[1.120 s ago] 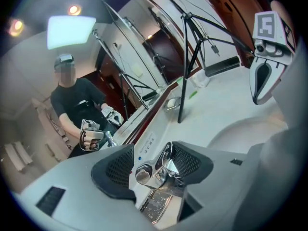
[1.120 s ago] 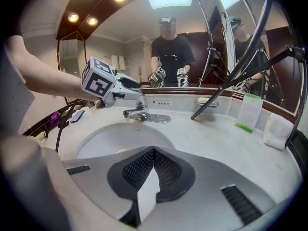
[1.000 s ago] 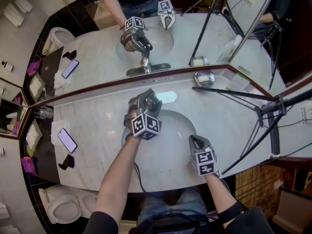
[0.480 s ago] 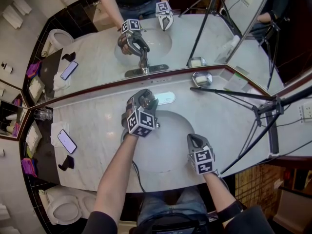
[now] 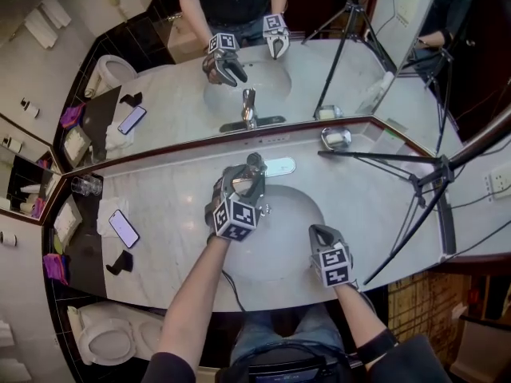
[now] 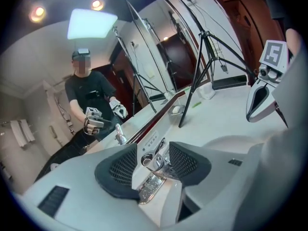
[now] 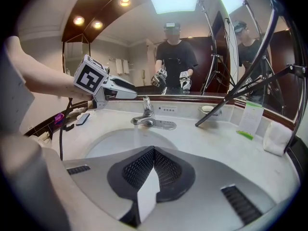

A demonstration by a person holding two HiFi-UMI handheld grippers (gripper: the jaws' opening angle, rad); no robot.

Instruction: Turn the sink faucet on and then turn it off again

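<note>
1. The head view looks steeply down from above on the counter (image 5: 160, 194), the sink (image 5: 291, 234) and the mirror (image 5: 176, 94).
2. The left gripper view is very near the faucet (image 6: 156, 160) and faces the mirror.
3. The right gripper view looks from the sink's front edge, farther back, toward the mirror.
4. All three share the faucet and sink.

The basin (image 5: 283, 230) lies open between the two grippers, with free room for a pass. At its rear the faucet (image 7: 146, 111) stands between the left gripper's (image 6: 153, 159) fingers, which have just been closing and do not clamp it. The right gripper (image 5: 321, 231), fingers together, hangs at the basin's right rim. Further right, a tripod leg (image 5: 375, 157) crosses the counter (image 5: 176, 206) beside a soap dish (image 5: 336, 138). The mirror (image 5: 176, 94) walls off the back. The left counter is open up to a phone (image 5: 124, 228) and a glass (image 5: 86, 185).
</note>
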